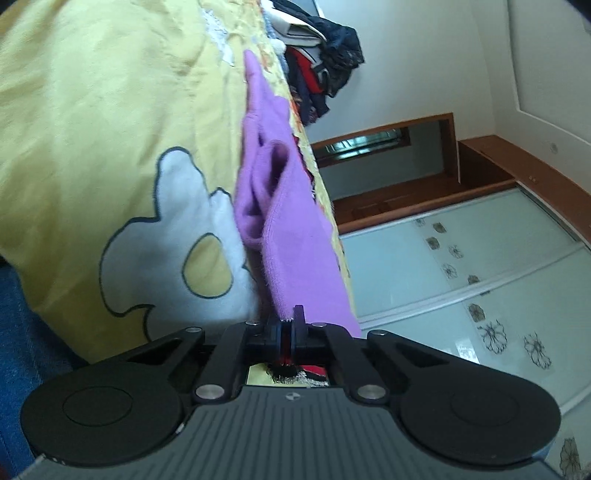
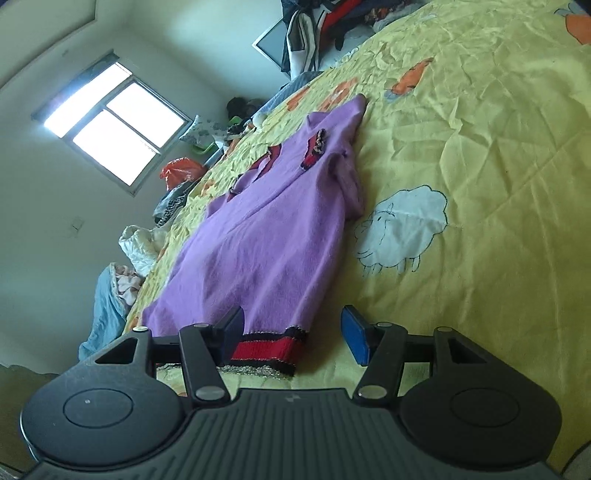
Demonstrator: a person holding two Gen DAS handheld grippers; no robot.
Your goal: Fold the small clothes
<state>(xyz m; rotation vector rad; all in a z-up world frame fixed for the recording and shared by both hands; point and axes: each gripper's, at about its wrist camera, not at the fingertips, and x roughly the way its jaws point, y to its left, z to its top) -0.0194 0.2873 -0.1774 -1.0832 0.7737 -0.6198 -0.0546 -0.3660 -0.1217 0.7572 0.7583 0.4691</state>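
A: We had one purple sweater [image 2: 266, 236] lying flat on the yellow bedspread [image 2: 498, 166], hem toward us, collar away. That suited a fold: body spread out, one sleeve already bunched along its edge.

B: And our left gripper [image 1: 290, 325]?

A: Its jaws were pressed together, pinching the sweater's near edge. In the left wrist view the knit ran straight up from the fingertips. We judged the pinch was there to lift that side and carry it over.

B: The right gripper [image 2: 295, 334]?

A: Jaws spread, straddling the red hem band [image 2: 269, 349] without pressing it. One pad sat on the purple cloth, the other over bare bedspread. We took that as lining up a second grip so both corners could travel together.

B: Anything else counted?

A: Two grippers, one sweater in work, one sheep print [image 2: 402, 229] beside it. A heap of clothes [image 2: 325, 22] waited at the bed's far end; how many pieces, we couldn't tell, since the view there was small and tangled.
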